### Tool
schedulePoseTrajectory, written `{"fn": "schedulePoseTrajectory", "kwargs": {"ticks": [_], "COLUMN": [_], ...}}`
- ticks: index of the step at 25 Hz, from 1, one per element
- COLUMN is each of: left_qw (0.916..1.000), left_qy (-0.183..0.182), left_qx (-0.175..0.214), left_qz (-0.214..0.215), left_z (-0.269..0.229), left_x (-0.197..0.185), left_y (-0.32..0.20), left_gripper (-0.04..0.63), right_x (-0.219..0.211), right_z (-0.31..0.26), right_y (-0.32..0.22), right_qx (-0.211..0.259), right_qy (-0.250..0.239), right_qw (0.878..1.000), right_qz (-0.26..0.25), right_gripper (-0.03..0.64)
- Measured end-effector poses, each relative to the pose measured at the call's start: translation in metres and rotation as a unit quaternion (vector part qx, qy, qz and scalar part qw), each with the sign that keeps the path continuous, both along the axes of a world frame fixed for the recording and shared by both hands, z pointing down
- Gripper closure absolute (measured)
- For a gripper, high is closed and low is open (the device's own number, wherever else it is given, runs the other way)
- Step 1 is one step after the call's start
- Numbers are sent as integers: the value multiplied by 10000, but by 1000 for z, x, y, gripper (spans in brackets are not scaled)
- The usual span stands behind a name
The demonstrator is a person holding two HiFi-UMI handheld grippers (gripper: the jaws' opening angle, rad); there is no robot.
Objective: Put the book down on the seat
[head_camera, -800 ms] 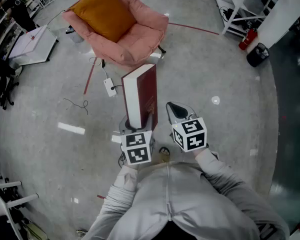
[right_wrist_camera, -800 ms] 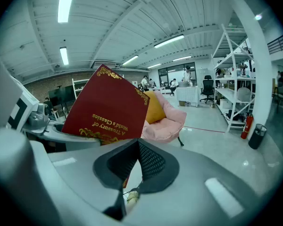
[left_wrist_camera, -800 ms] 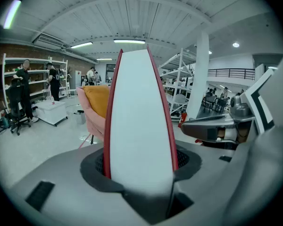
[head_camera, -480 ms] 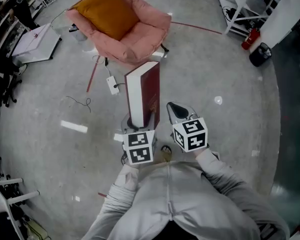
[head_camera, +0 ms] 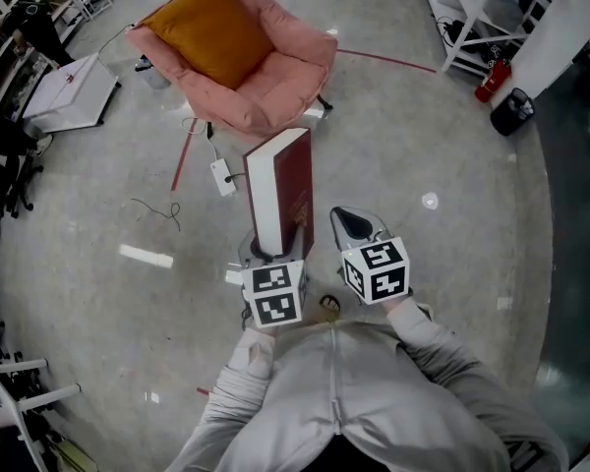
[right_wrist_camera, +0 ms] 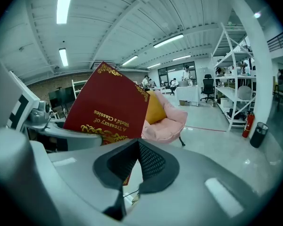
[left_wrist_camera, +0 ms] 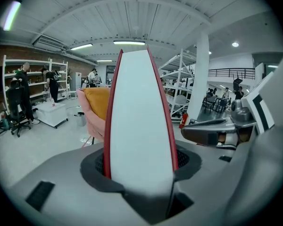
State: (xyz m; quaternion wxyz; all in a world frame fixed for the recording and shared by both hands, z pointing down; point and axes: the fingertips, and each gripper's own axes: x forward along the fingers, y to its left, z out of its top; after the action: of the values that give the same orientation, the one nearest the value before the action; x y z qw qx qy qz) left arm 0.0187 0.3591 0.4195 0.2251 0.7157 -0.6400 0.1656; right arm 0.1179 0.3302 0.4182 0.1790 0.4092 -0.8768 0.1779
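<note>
A thick book (head_camera: 280,190) with a dark red cover and white page edges stands upright in my left gripper (head_camera: 272,249), whose jaws are shut on its lower end. In the left gripper view the book's pages (left_wrist_camera: 140,121) fill the gap between the pads. My right gripper (head_camera: 350,222) hangs just right of the book, shut and holding nothing. From the right gripper view I see the book's gold-lettered cover (right_wrist_camera: 111,109). The seat, a pink armchair (head_camera: 265,72) with an orange cushion (head_camera: 205,26), stands on the floor ahead and to the left.
A white power strip (head_camera: 221,173) with loose cables lies on the floor between me and the armchair. A white rack (head_camera: 472,18), a red extinguisher (head_camera: 489,77) and a black bin (head_camera: 508,108) stand at the right. A white platform (head_camera: 69,87) sits left; people stand by shelves (left_wrist_camera: 23,93).
The armchair has come slightly nearer in the head view. The book stays upright in the left gripper, and the right gripper keeps its place beside it.
</note>
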Motion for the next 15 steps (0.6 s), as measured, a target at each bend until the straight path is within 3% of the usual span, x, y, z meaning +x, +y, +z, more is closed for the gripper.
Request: {"fn": "schedulePoseTrajectory", "kwargs": {"ticks": [4,15], "left_qw": [10000,10000], "left_qy": [0,-15], "left_qx": [-34,-69], "left_qz": [-2,56], "left_z": [2,-1], "left_x": [-8,-33], "left_y": [-21,-99], "left_gripper": [336,336], "right_x": [-8,-32], "right_z": [-2,-8], "right_y": [-20,-99], "right_qx": [-84,-28], "right_qy": [-218,-187], "right_qw": [9997,9998], "right_qz": [10,38], "right_gripper": [617,617]}}
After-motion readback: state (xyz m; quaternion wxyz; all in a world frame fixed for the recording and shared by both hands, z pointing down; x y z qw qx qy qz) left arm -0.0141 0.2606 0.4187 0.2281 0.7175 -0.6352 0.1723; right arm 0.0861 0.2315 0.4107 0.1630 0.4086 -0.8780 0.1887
